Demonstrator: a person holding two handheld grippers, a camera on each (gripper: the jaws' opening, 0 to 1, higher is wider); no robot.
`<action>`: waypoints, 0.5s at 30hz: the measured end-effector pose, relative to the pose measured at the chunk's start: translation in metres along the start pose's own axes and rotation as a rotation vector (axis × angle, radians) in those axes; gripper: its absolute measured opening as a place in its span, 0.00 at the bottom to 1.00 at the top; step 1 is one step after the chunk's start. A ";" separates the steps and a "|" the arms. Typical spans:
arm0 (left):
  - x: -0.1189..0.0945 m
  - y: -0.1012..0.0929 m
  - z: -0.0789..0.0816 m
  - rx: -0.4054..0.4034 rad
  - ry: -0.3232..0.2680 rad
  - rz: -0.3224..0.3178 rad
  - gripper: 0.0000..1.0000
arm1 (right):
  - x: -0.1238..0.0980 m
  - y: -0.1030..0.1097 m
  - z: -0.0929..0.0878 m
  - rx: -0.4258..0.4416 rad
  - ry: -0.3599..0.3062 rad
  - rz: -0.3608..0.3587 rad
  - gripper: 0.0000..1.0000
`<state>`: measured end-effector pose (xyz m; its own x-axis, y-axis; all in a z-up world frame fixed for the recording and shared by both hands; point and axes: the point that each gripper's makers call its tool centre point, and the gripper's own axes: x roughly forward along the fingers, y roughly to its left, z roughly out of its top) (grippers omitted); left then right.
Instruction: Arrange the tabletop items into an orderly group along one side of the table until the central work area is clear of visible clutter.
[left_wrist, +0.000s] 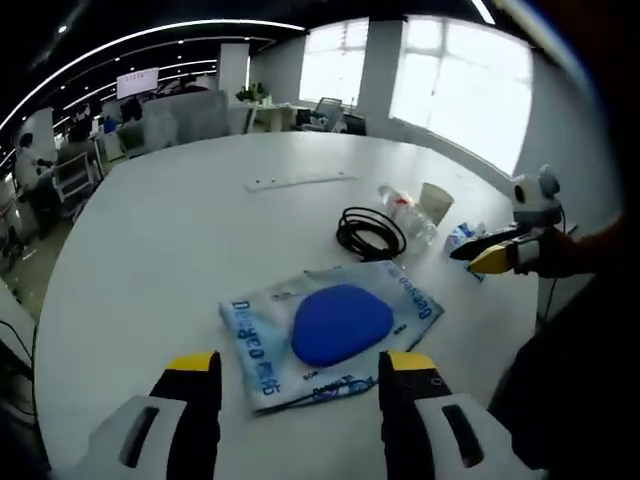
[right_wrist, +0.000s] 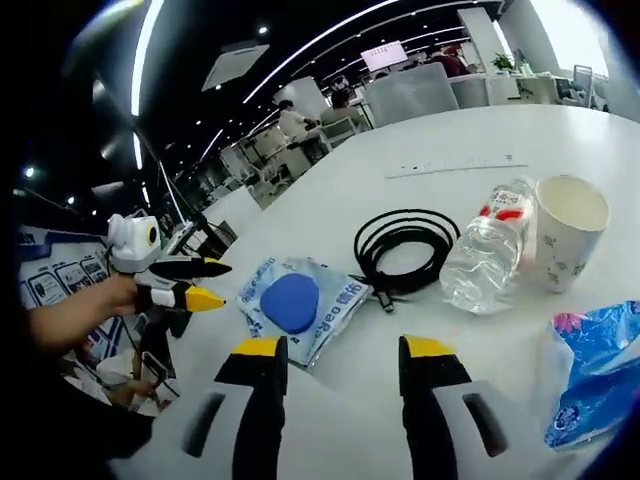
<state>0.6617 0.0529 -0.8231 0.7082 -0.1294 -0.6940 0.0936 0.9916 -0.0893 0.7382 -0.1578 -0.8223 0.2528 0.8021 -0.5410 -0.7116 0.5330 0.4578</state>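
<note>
The left gripper (left_wrist: 300, 400) hangs low over the white table (left_wrist: 150, 260), jaws apart with nothing between them. Just beyond its tips lies a clear packet (left_wrist: 330, 330) with a blue pad inside. Farther off and to the right sits a coiled black cable (left_wrist: 370, 233), then a plastic bottle (left_wrist: 408, 213) on its side and a paper cup (left_wrist: 435, 203). A strip (left_wrist: 300, 181) lies far out. The right gripper (left_wrist: 478, 255) comes in at the right, beside a small blue pack (left_wrist: 463, 236).

The left gripper view looks down across the round white bench (left_wrist: 180, 220) from close above the clear packet with a blue pad (left_wrist: 335, 325); the right gripper view faces it from the opposite side, sharing the coiled black cable (right_wrist: 405, 250).
</note>
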 end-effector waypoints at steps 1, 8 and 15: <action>0.002 0.003 -0.002 -0.020 0.004 0.004 0.62 | 0.004 0.002 -0.001 0.010 0.004 0.003 0.38; 0.011 0.002 -0.013 -0.082 0.041 -0.003 0.50 | 0.020 0.017 -0.015 0.037 0.048 0.022 0.31; 0.020 0.016 -0.019 -0.128 0.049 0.025 0.36 | 0.032 0.022 -0.026 0.029 0.102 0.019 0.29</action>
<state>0.6639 0.0659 -0.8518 0.6742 -0.1074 -0.7307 -0.0157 0.9871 -0.1596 0.7132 -0.1273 -0.8481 0.1705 0.7815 -0.6001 -0.6962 0.5266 0.4879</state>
